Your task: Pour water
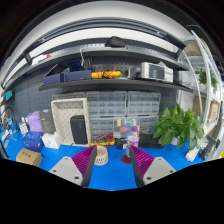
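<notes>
Hovering over the blue table (112, 172), gripper (112, 160) fingers spread wide, holding nothing.

Standing just ahead of the fingers: a small cup (100, 156) near the left pad, a bottle (131, 141) near the right. Sitting beyond: drawer cabinets (110, 115), a green plant (178, 126).

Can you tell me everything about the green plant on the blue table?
The green plant is bushy, with lots of broad, pointed leaves that spread out in every direction. It stands upright at the back of the blue table, beyond the gripper and off to its right, beside the clear drawer cabinet. Its pot is hidden behind the leaves, so I cannot describe it. Whether the leaves are real or plastic is impossible to tell. The open jaws are nowhere near it.
</notes>
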`<state>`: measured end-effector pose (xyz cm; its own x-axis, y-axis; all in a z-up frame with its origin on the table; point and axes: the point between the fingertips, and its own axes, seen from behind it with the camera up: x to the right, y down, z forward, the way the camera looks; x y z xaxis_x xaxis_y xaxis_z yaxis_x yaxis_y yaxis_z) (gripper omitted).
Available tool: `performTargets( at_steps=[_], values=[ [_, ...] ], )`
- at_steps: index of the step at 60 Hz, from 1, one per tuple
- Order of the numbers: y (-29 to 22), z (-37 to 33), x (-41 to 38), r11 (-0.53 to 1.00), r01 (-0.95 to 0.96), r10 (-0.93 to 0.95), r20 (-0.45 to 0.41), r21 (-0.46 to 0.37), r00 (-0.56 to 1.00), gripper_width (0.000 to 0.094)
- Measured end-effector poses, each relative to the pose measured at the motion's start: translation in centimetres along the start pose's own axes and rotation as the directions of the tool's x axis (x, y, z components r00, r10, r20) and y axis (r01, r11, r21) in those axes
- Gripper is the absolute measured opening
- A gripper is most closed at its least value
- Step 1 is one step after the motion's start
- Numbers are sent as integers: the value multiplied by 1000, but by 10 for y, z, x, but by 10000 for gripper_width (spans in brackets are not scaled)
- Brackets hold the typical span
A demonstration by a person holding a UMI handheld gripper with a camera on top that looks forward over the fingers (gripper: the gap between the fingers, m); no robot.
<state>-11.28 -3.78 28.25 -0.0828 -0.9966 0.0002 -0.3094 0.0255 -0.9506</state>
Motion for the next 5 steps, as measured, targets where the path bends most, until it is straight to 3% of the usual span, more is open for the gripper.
performTargets(
  at_steps=[5],
  values=[
    [2,-7,-6,1000,9,-9,11,-4,1000,639]
  ],
)
